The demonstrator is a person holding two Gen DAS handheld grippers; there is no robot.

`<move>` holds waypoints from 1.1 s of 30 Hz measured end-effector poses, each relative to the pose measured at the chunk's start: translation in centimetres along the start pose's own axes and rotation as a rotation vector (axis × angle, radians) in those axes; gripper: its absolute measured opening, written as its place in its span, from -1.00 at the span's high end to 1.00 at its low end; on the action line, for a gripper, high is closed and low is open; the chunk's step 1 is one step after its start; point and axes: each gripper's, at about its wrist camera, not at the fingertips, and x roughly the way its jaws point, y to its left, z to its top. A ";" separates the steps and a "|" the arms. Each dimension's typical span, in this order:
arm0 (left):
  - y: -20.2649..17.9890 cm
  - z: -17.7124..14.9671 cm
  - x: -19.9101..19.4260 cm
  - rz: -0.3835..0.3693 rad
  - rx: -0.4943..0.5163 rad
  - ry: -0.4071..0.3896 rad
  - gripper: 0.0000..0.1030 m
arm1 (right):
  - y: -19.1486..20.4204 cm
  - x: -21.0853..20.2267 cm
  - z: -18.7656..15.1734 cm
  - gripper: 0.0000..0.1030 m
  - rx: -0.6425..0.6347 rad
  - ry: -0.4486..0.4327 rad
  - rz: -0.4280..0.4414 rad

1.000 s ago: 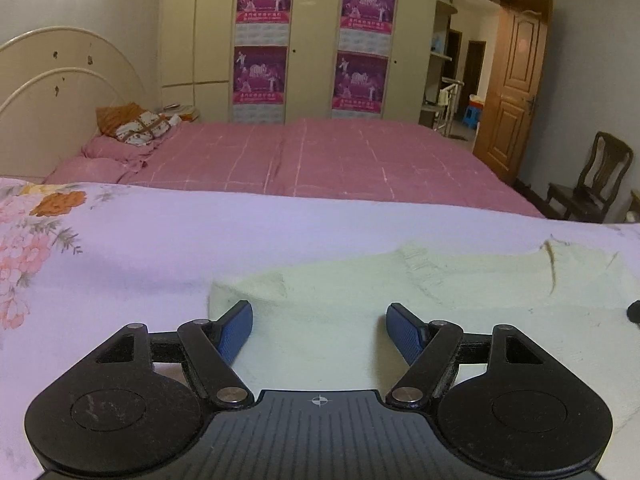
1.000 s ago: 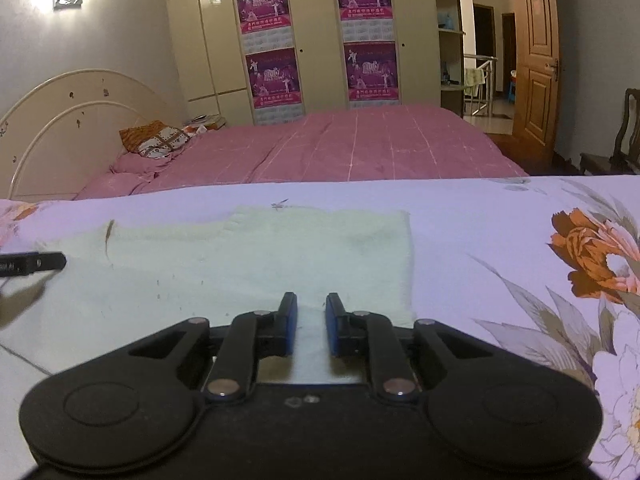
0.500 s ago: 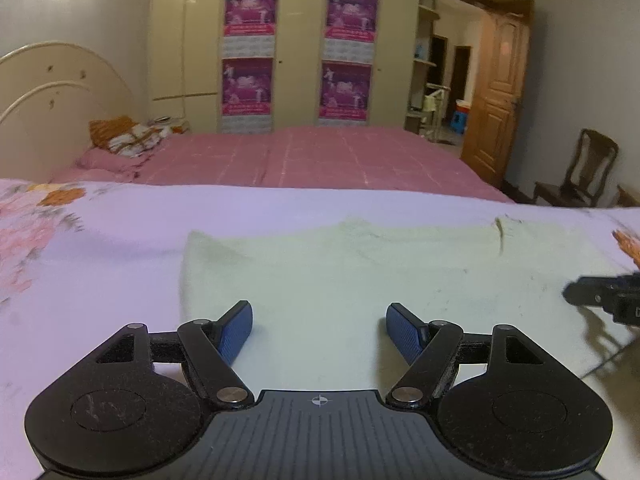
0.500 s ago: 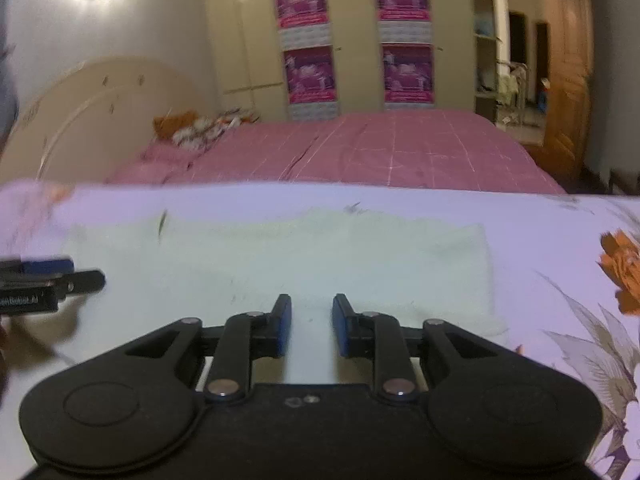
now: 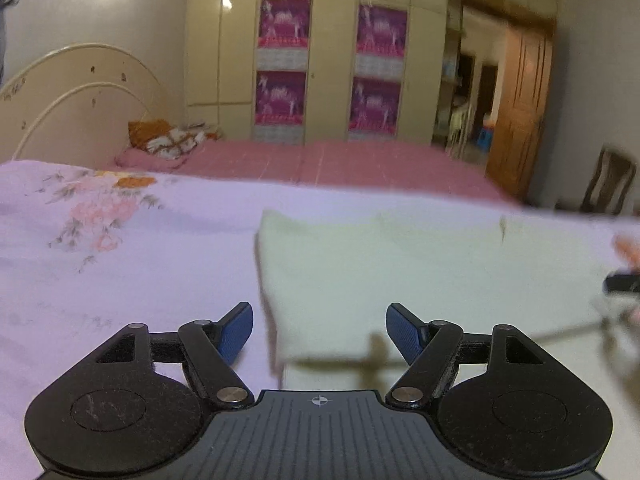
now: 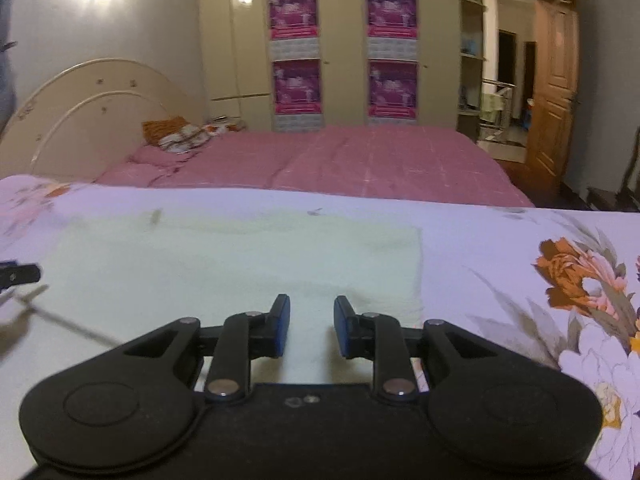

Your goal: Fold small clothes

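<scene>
We work in a bedroom, over a lilac flowered sheet [image 5: 120, 280] spread on the near surface, with a pink bed [image 6: 360, 164] and a cream wardrobe [image 6: 340, 40] behind.

Our left gripper [image 5: 320, 330] hangs with its jaws wide apart and nothing pressed between the blue pads. Just ahead of it lies the pale green garment [image 5: 400, 272], flat on the sheet. The garment's left edge and near left corner sit between the pads and slightly toward the left one, so this hand is nearest that side.

Our right gripper [image 6: 311, 326] has a narrow gap between its pads, which are parted and grip nothing, though the garment [image 6: 240, 264] lies under and ahead of them. The garment's right edge runs just to the right of this claw.

The cloth's long axis runs side to side, from one hand to the other. We judge that the coming fold turns on each hand taking its own near corner.

We see no containers here; blur hides the cloth's finer detail.
</scene>
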 end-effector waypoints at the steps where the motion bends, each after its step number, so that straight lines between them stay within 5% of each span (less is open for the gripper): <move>1: 0.3 -0.3 0.4 0.027 -0.009 0.030 -0.43 | 0.2 0.0 -0.2 0.55 -0.006 0.009 0.002; 6: 3.2 -1.0 0.1 0.073 -0.138 0.052 -0.43 | -1.6 0.8 -1.5 0.60 0.012 0.086 -0.074; 13: 4.1 -1.3 0.5 0.116 -0.120 0.089 -0.43 | -2.0 1.1 -1.2 0.57 -0.006 0.104 -0.091; 17: 3.6 -1.1 -1.2 0.074 -0.130 0.080 -0.43 | -2.3 0.0 -0.5 0.55 0.033 0.094 -0.074; 23: 2.5 -3.4 -5.5 0.028 -0.099 0.100 -0.47 | -4.4 -4.1 -1.0 0.23 0.127 0.057 -0.058; 26: 1.9 -5.2 -8.1 0.019 -0.081 0.097 -0.87 | -5.2 -6.6 -1.8 0.08 0.160 0.047 -0.042; 33: 1.5 -8.6 -14.4 -0.012 -0.073 0.127 -0.87 | -6.6 -13.1 -5.4 -0.20 0.281 0.073 -0.002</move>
